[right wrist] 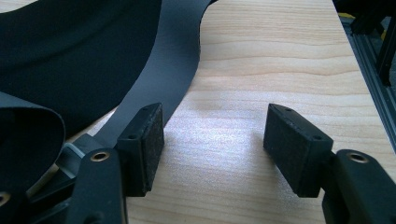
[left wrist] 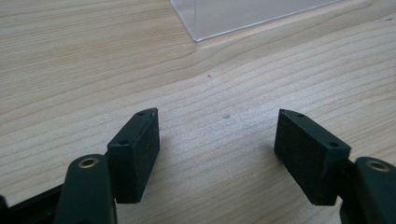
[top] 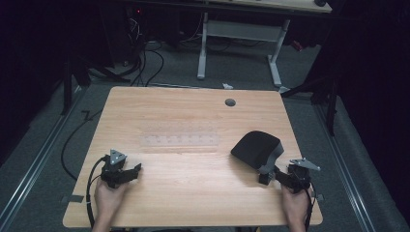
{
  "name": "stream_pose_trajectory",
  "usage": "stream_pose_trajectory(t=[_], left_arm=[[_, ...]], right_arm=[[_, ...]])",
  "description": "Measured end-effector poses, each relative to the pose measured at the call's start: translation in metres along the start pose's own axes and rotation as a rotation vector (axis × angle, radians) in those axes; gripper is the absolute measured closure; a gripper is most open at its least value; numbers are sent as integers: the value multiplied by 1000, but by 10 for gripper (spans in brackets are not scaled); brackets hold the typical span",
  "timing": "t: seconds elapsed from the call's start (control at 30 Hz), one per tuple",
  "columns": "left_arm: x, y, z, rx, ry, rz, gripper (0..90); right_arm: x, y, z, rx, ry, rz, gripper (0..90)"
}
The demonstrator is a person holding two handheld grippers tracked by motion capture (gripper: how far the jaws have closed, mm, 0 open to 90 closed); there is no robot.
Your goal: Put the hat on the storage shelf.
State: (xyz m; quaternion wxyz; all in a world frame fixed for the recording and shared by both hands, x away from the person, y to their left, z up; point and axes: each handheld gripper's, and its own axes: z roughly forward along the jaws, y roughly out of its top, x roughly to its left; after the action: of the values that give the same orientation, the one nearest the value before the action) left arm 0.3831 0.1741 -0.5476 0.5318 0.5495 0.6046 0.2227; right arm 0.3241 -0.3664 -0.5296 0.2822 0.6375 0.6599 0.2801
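No brand, label or readable writing is seen on anything; faint ruler-like marks on the clear sheet (top: 180, 140) are too small to be read.

Lower left of the high view: the left tool (top: 129, 172) is held in a hand (top: 109, 198) low over the worktop (top: 193, 111), near its front-left edge. In the left gripper view the tool (left wrist: 217, 149) is seen spread wide with bare wood between the pads (left wrist: 144, 154); nothing is gripped. A corner of the clear sheet (left wrist: 243, 14) is caught at the top of that view, well apart from the pads.

Centre of the high view: the clear sheet lies flat, with free wood all round it. A cable hole (top: 230, 102) is set near the far edge.

Right of centre: the black cap (top: 256, 147) rests on the worktop, its grey strap (top: 270, 159) trailing toward the right tool (top: 267, 178). That tool is held in a hand (top: 295, 205) near the front-right edge, with little room left to the right side.

In the right gripper view the right tool (right wrist: 215, 144) is seen wide apart over bare wood, nothing held. The cap (right wrist: 70, 51) takes up the upper left, and the strap (right wrist: 163, 60) runs down just beside the left pad (right wrist: 149, 144); whether they touch cannot be told. The worktop's right edge and a metal floor rail (right wrist: 373, 70) are caught at upper right.
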Motion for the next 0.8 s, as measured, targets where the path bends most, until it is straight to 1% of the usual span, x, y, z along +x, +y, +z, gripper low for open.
stream_pose_trajectory(t=[0.4,0.43,0.57,0.7,0.8], left_arm=[[0,0,0,-1,4,0,313],[0,0,0,-1,3,1,313],[0,0,0,2,2,4,313],[-1,0,0,0,0,4,313],[-1,0,0,0,0,3,313]], right_arm=[[-1,0,0,-2,2,-6,384],[0,0,0,0,2,-1,384],[-1,0,0,0,13,0,372],[-1,0,0,-2,6,-9,373],[0,0,0,-3,7,-3,375]])
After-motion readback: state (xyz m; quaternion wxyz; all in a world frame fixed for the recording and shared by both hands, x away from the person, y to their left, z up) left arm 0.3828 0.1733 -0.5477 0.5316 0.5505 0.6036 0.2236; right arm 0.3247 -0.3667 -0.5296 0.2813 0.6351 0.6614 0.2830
